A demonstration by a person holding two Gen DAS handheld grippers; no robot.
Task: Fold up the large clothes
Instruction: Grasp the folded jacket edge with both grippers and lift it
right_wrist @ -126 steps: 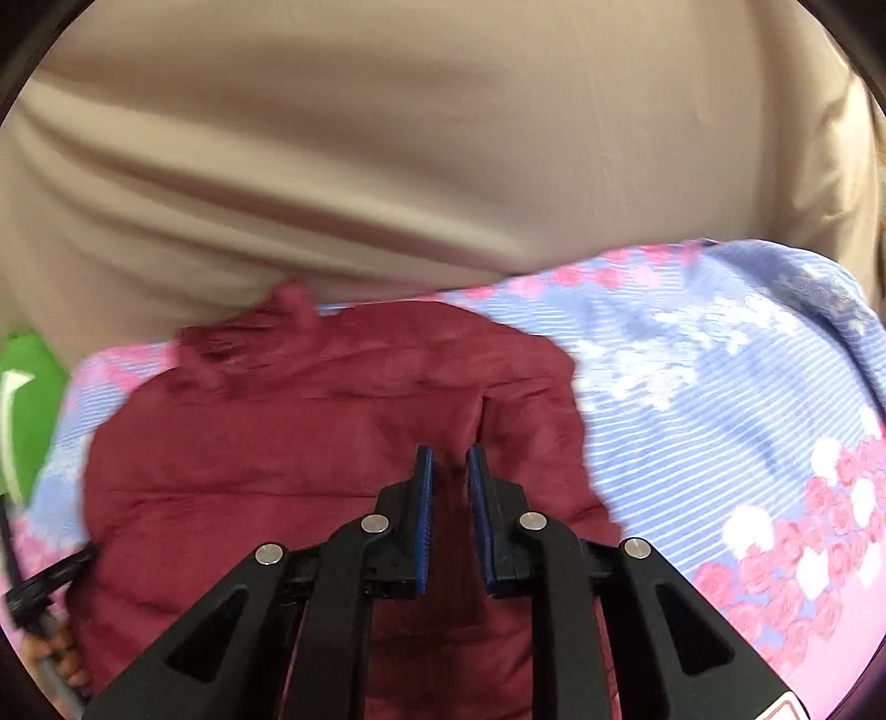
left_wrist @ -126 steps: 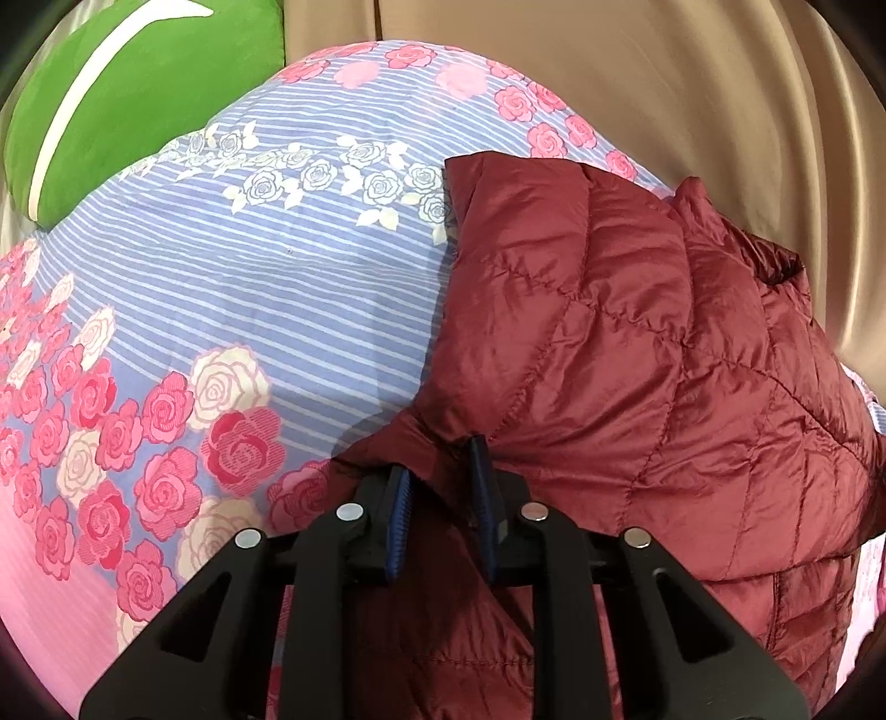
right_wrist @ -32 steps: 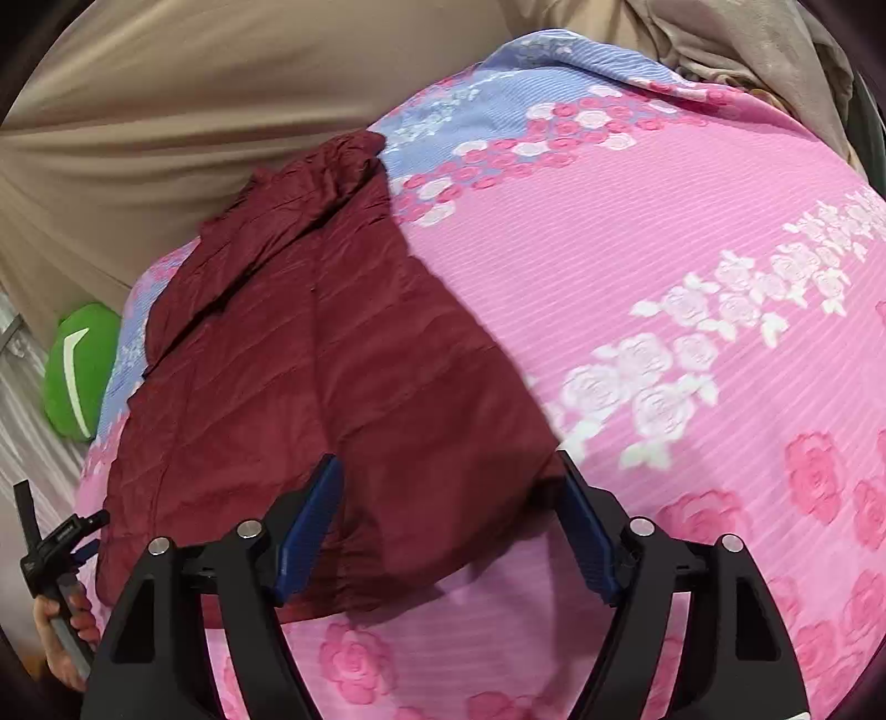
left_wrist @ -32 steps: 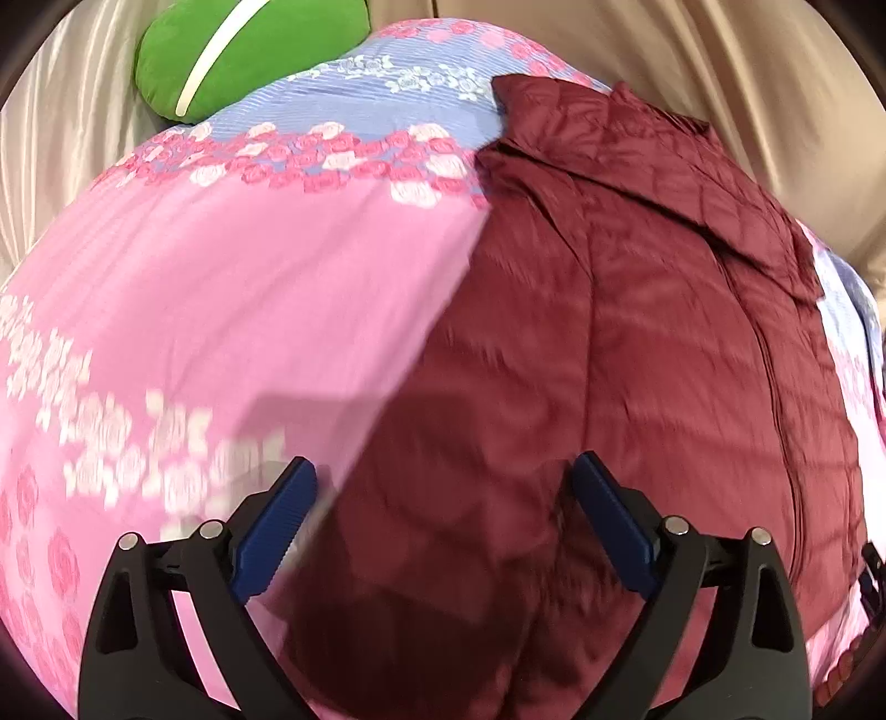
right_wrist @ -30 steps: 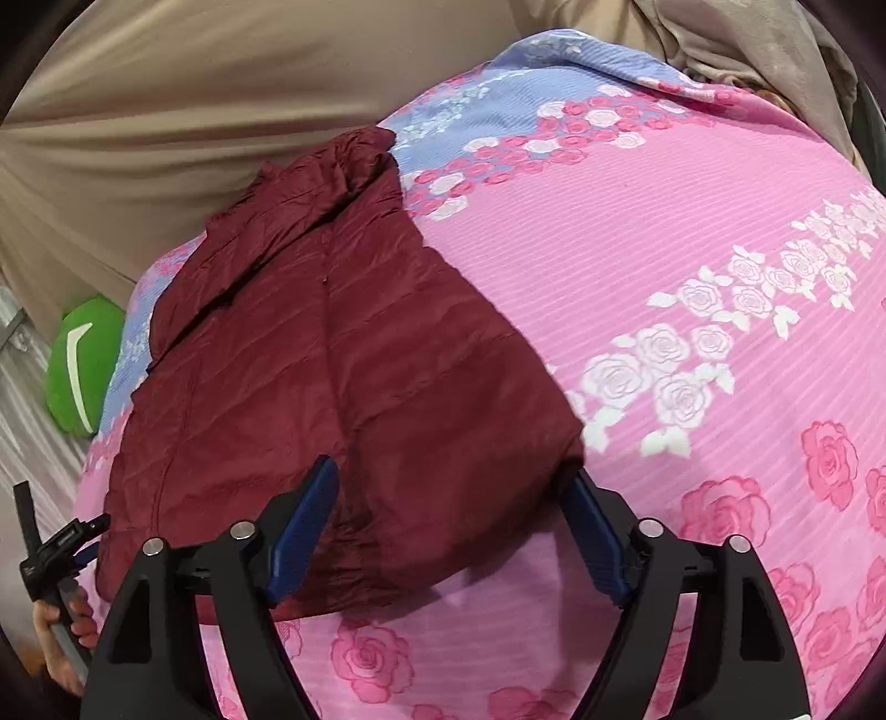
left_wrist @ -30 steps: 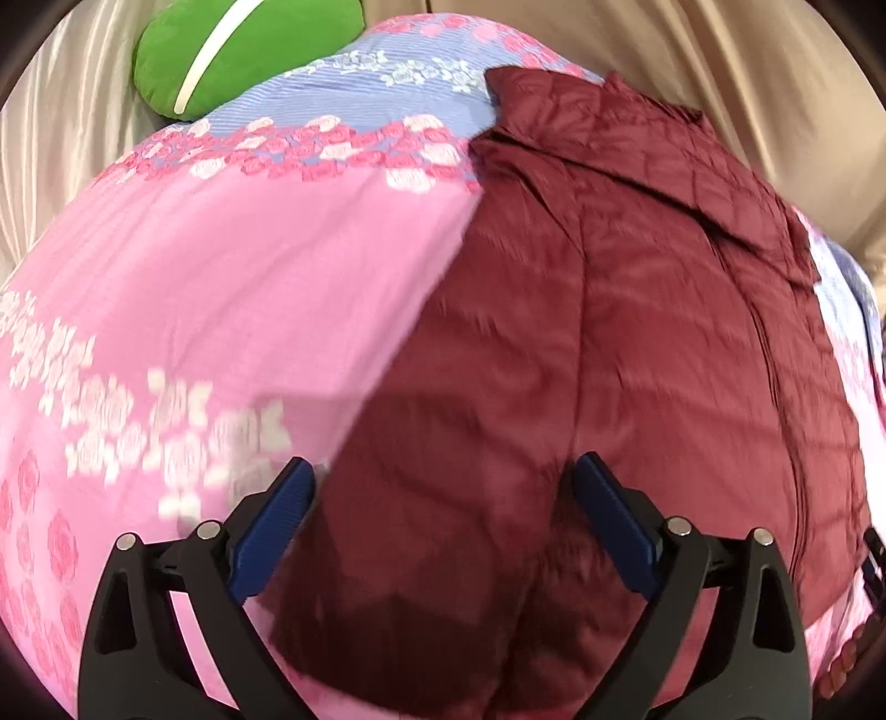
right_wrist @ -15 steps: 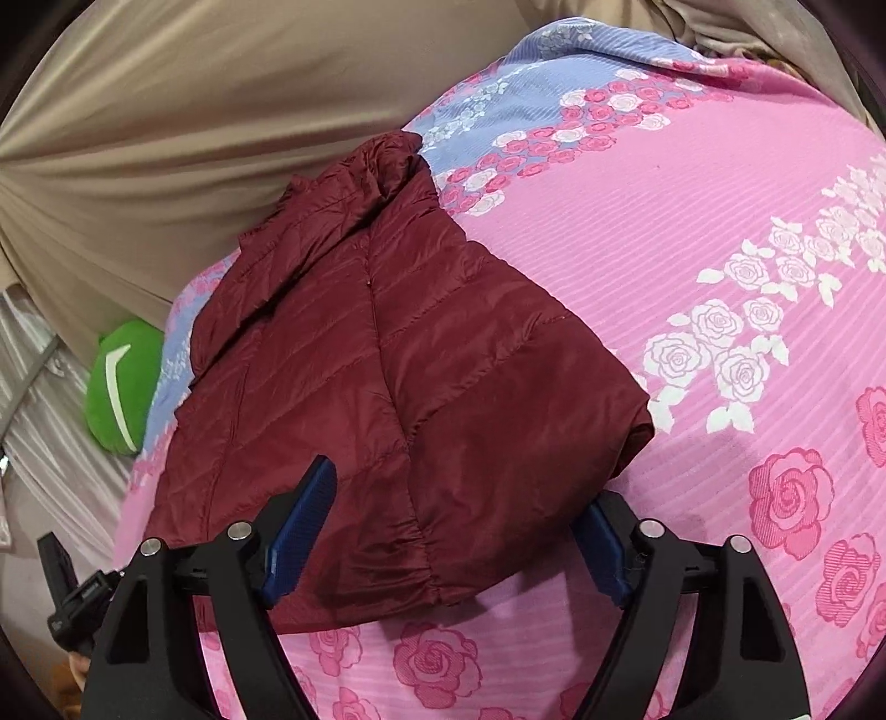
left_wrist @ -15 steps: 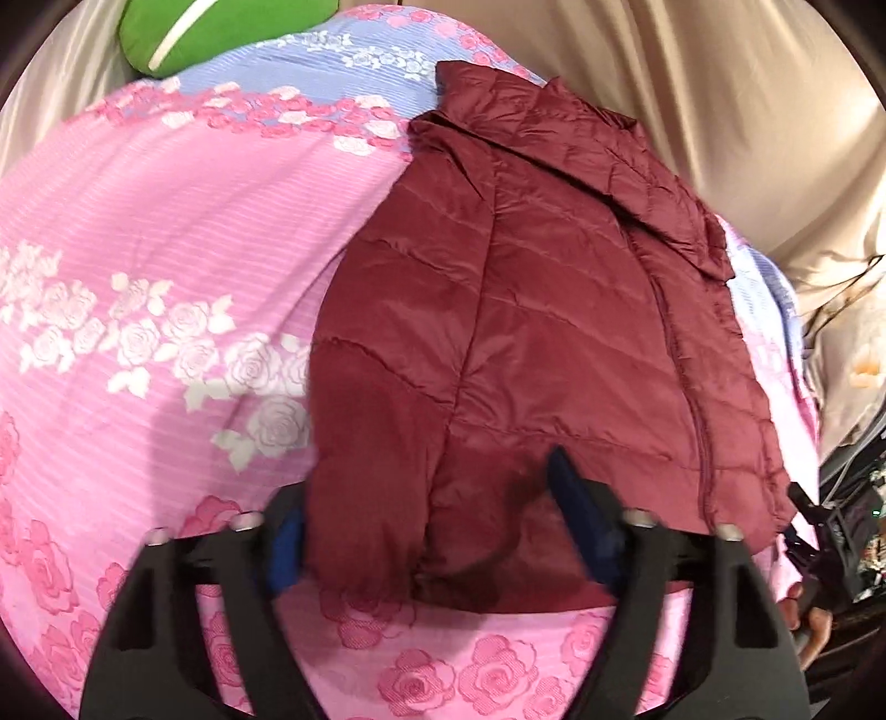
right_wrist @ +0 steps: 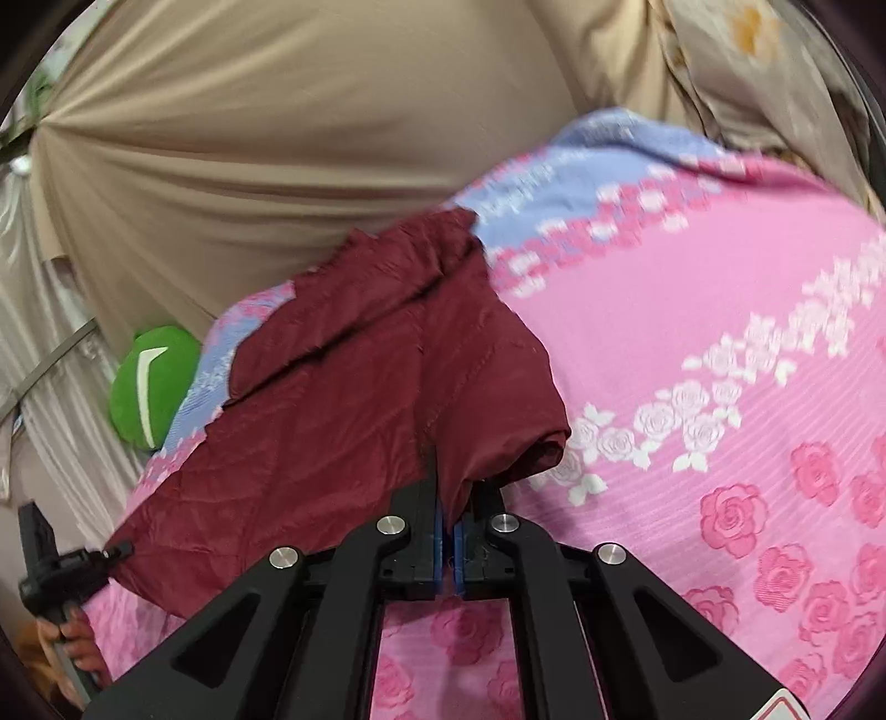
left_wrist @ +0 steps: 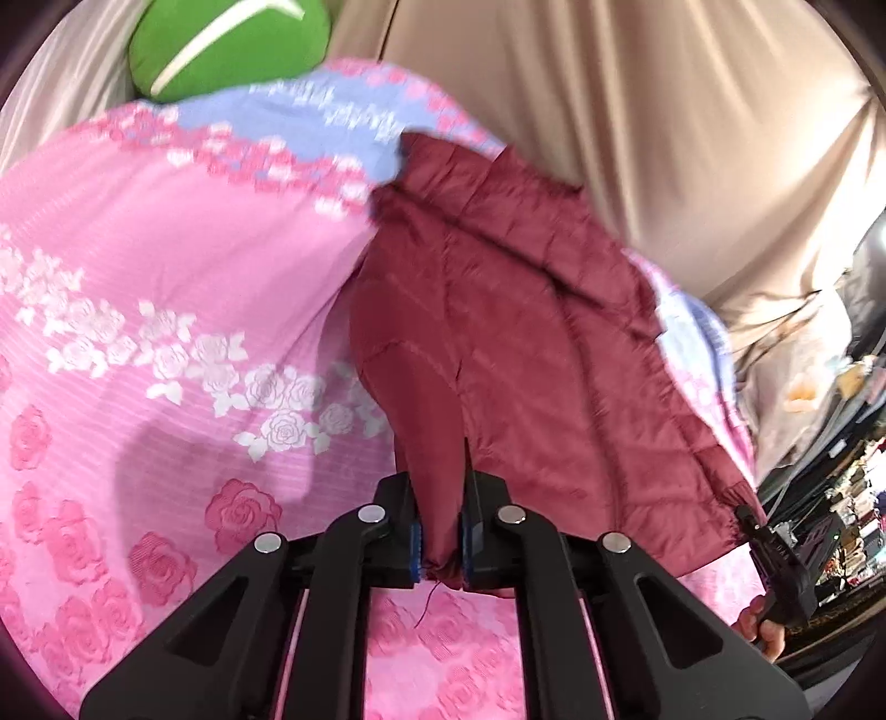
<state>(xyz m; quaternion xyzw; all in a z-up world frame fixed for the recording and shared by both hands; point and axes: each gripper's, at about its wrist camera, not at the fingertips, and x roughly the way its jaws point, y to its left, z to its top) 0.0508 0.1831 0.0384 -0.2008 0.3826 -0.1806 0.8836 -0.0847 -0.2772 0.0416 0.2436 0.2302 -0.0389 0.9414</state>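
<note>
A dark red quilted jacket [left_wrist: 526, 343] lies lengthwise on a pink rose-print bed sheet [left_wrist: 166, 249], collar at the far end. In the left wrist view my left gripper [left_wrist: 443, 490] is closing its jaws on the jacket's near hem at the left corner, and the fabric is pinched between the blue pads. In the right wrist view my right gripper [right_wrist: 451, 498] is closing on the right corner of the jacket [right_wrist: 343, 421] hem, with cloth bunched between its pads. The hem is lifted off the sheet [right_wrist: 692, 310] at both corners.
A green pillow [left_wrist: 221, 44] [right_wrist: 149, 387] rests at the far left corner of the bed. A beige curtain [left_wrist: 609, 111] [right_wrist: 277, 138] hangs behind the bed. A hand holding the other gripper shows at each view's edge. Clutter stands at the far right.
Both grippers stood wide open over the jacket's near hem; now both have clamped onto it and risen, pulling the hem up off the sheet.
</note>
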